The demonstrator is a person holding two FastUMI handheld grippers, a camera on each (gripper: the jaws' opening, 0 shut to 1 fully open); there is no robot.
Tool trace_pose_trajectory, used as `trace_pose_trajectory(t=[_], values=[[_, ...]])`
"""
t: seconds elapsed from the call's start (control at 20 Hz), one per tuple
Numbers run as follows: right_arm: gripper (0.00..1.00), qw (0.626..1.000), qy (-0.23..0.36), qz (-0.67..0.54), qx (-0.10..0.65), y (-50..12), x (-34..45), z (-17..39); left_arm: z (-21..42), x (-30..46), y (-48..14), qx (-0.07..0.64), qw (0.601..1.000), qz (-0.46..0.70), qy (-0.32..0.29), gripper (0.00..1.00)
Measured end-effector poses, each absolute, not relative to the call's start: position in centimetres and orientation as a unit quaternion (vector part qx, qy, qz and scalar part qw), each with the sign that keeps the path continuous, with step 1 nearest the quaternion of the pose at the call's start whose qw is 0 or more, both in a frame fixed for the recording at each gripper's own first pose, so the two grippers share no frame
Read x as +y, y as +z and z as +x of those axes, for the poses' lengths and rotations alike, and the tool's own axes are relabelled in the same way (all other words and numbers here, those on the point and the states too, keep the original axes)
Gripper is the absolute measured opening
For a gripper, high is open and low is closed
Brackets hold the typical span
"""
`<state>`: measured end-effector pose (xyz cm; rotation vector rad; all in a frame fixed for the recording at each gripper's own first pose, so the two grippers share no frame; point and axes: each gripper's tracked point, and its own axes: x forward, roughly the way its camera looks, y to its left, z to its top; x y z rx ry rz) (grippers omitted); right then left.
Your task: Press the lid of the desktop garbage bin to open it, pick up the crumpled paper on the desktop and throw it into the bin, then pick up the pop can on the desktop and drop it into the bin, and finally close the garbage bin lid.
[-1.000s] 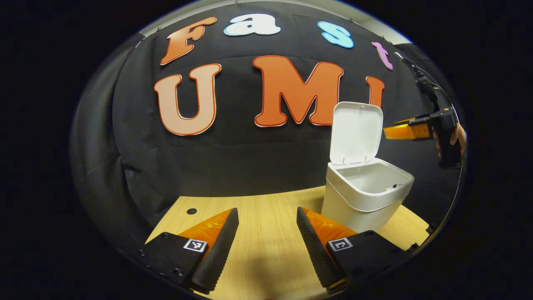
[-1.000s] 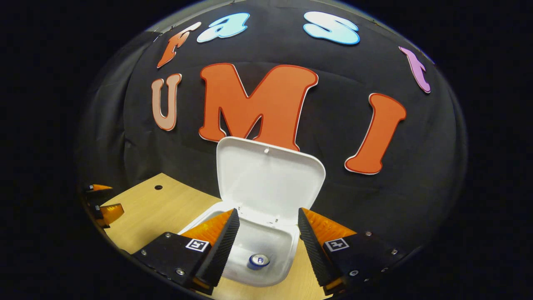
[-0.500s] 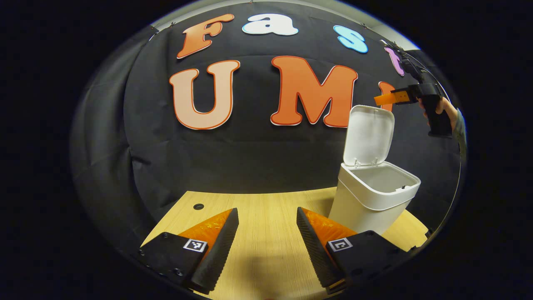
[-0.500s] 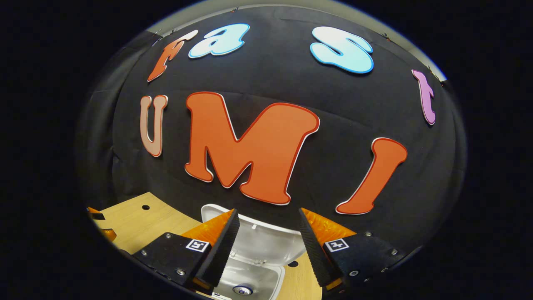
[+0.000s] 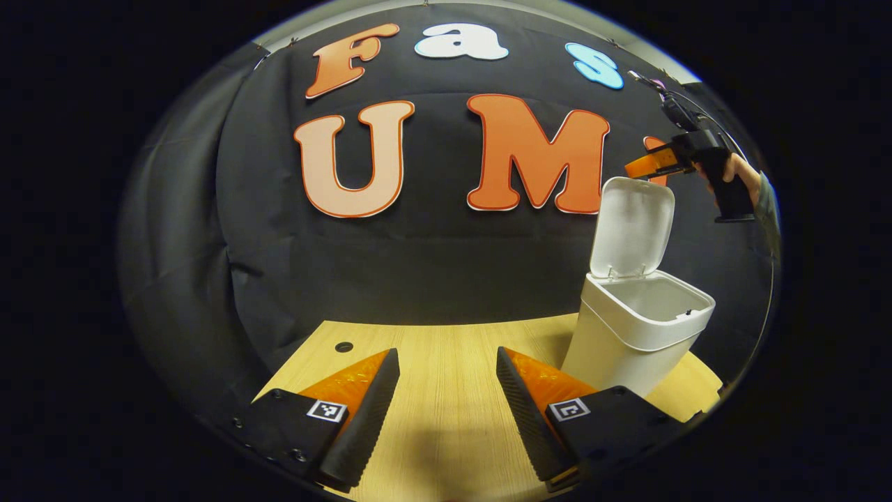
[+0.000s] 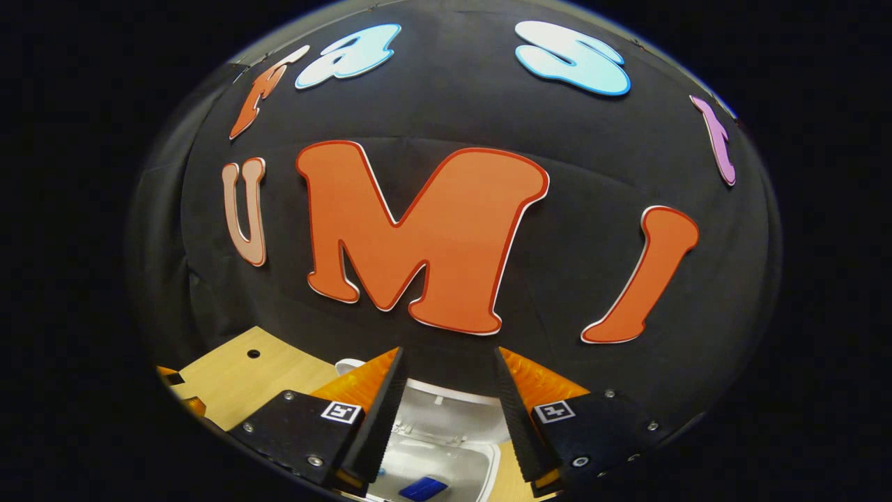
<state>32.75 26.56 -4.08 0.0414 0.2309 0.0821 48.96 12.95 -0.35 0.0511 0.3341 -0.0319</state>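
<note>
In the left gripper view, the left hand-held gripper [image 5: 446,408] sits at the bottom centre with its two ribbed, wedge-shaped fingers spread apart and nothing between them, above a pale wood-grain bench [image 5: 446,341] with a small round hole [image 5: 343,346] near its back left corner. At the right of the frame stands the garbage bin [image 5: 637,341], a smooth white plastic tub with rounded corners and a thick rim, tapering towards its base. Its lid [image 5: 633,226], a rounded rectangle with a shallow hollow underside, stands upright on its rear hinge, leaving the bin open. In the upper right, the right hand-held gripper [image 5: 644,166] is at the lid's top edge, held by a hand [image 5: 737,174] on a dark pistol-shaped handle; whether it touches the lid I cannot tell. In the right gripper view, the right hand-held gripper [image 6: 446,411] at the bottom centre has its ribbed fingers spread with nothing gripped. Between them, low in the frame, show the white lid [image 6: 446,411] and the bin [image 6: 453,467] opening, with a blue object [image 6: 421,488] inside, perhaps the pop can. The wood bench [image 6: 244,373] lies at the lower left.
</note>
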Motion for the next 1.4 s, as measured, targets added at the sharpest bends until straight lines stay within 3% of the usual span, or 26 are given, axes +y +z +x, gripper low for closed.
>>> trace_pose_trajectory(t=[0.45, 0.55, 0.6, 1.05, 1.4], values=[[0.75, 0.980, 0.063, 0.054, 0.178, -9.9, 28.1, 27.3, 48.4, 11.5, -1.1, 0.184, 0.982, 0.013, -0.032, 0.90], [0.64, 0.978, 0.062, 0.058, 0.189, -11.0, 28.3, 26.4, 48.2, 11.1, -1.5, 0.190, 0.981, 0.010, -0.033, 0.90], [0.67, 0.977, 0.064, 0.063, 0.195, -11.5, 28.6, 25.9, 48.1, 10.9, -1.5, 0.191, 0.981, 0.010, -0.035, 0.90], [0.56, 0.962, 0.084, 0.082, 0.246, -17.5, 31.1, 22.2, 46.9, 9.6, -1.7, 0.197, 0.979, 0.015, -0.037, 0.90], [0.55, 0.952, 0.100, 0.070, 0.279, -20.8, 32.8, 19.8, 45.9, 8.2, -1.6, 0.199, 0.979, 0.022, -0.040, 0.89]])
